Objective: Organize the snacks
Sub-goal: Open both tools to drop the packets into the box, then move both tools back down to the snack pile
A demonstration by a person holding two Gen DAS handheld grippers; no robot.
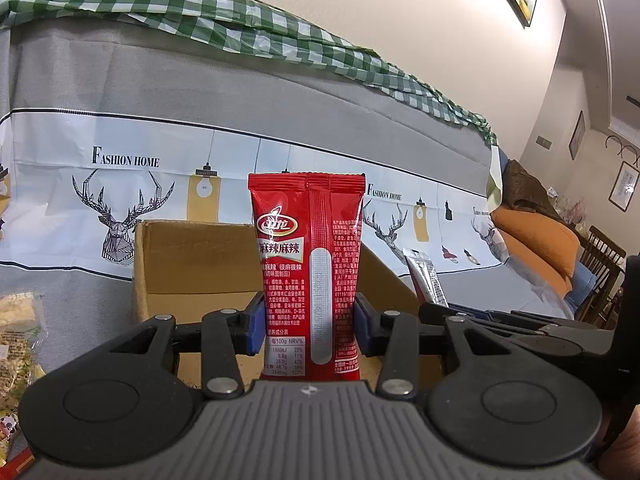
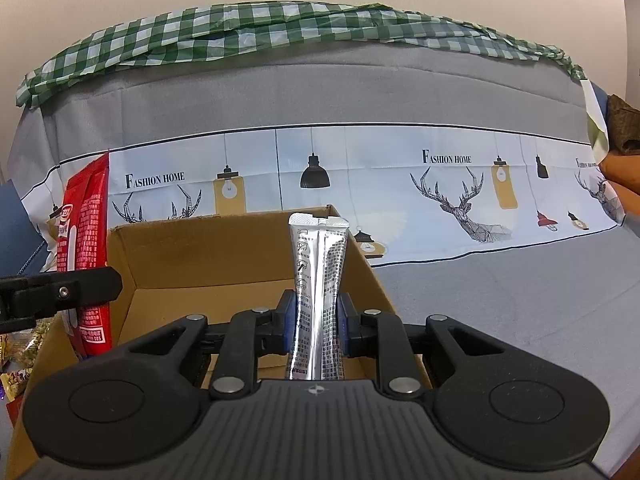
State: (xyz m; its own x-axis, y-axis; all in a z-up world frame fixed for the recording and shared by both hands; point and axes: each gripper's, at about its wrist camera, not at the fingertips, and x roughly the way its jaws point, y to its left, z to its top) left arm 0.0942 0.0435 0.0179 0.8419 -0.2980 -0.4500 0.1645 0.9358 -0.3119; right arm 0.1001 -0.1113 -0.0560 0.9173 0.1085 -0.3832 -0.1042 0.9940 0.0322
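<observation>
Holding 2 snack packets upright over 1 open cardboard box (image 2: 192,256), I have 1 packet in each gripper. My left gripper (image 1: 308,326) has its jaws pinching a red snack packet (image 1: 310,264) at its lower half, blue pads pressed to both edges; the packet stands vertical with white Chinese lettering and a nutrition panel facing the camera. My right gripper (image 2: 316,322) has its jaws pinching a slim silver sachet (image 2: 318,292), also upright, its crimped top just above the box's far wall in the right wrist view. Both packets hang above or just in front of the box's open interior, whose brown floor shows bare where I can see it; I cannot tell whether either touches the cardboard. From the right wrist view, the red packet sits at the left edge, clamped by the other gripper's black finger. From the left wrist view, the silver sachet pokes up at right beyond the box's wall. At the far left of both views lies a loose heap of more snack bags (image 1: 18,344), pale and yellow wrappers too blurred for me to count. Behind everything stands 1 sofa under a grey cover (image 2: 400,92) printed with deer and lamps, with 1 green checked cloth (image 2: 256,28) draped along its top.
</observation>
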